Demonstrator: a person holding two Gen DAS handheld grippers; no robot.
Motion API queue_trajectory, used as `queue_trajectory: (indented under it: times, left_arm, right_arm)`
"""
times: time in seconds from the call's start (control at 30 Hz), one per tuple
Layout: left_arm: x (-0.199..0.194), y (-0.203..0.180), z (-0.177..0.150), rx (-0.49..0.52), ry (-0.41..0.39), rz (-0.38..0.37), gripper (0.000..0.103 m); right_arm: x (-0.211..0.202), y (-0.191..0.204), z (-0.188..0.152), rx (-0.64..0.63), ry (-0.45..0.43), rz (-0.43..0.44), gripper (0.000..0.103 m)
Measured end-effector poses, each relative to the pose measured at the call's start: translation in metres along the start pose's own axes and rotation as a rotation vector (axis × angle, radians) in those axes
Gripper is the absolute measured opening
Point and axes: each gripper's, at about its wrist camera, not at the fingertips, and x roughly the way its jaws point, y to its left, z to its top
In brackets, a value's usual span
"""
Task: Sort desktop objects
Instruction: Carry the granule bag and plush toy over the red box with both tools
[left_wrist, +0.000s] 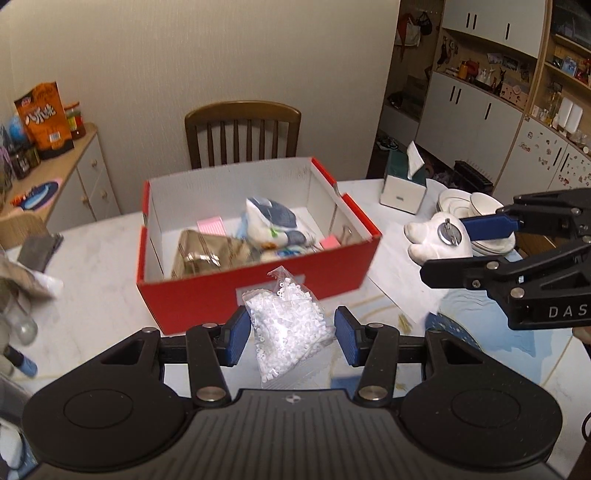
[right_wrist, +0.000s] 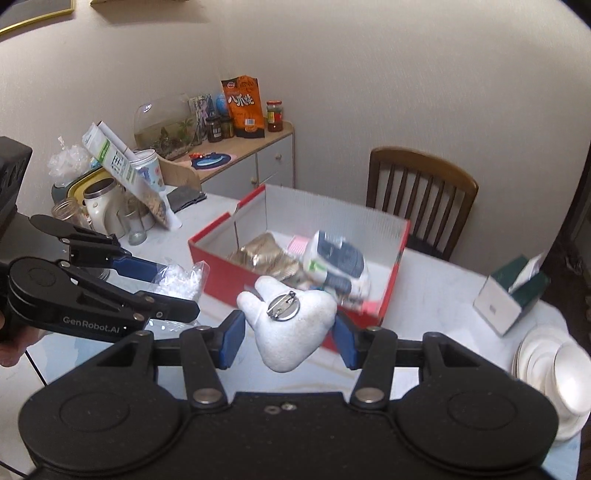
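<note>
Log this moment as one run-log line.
left gripper: shut on bag of white beads | right gripper: shut on white plush brooch | both lifted near red box | box: already holds items

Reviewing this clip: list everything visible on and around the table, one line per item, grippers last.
red box: 1, red outside, white inside, table centre, holding packets
bead bag: 1, clear with white beads, between left gripper's pads
plush brooch: 1, white with metal pin, in right gripper
tissue box: 1, green and white, table's far right
bowls and plates: stack, white, right edge
chair: 1, brown wood, behind box
snack bag: 1, orange, on sideboard
left gripper: black, blue pads
right gripper: black, blue pads
</note>
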Motion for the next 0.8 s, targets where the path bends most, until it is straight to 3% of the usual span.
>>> queue_trajectory:
  times: [0.8]
  left_arm:
    - [0.068,0.046,0.071,0.039,-0.038,0.096,0.049]
  right_arm:
    - [0.075,-0.035,0.06,-0.01,-0.034,-0.064,0.051]
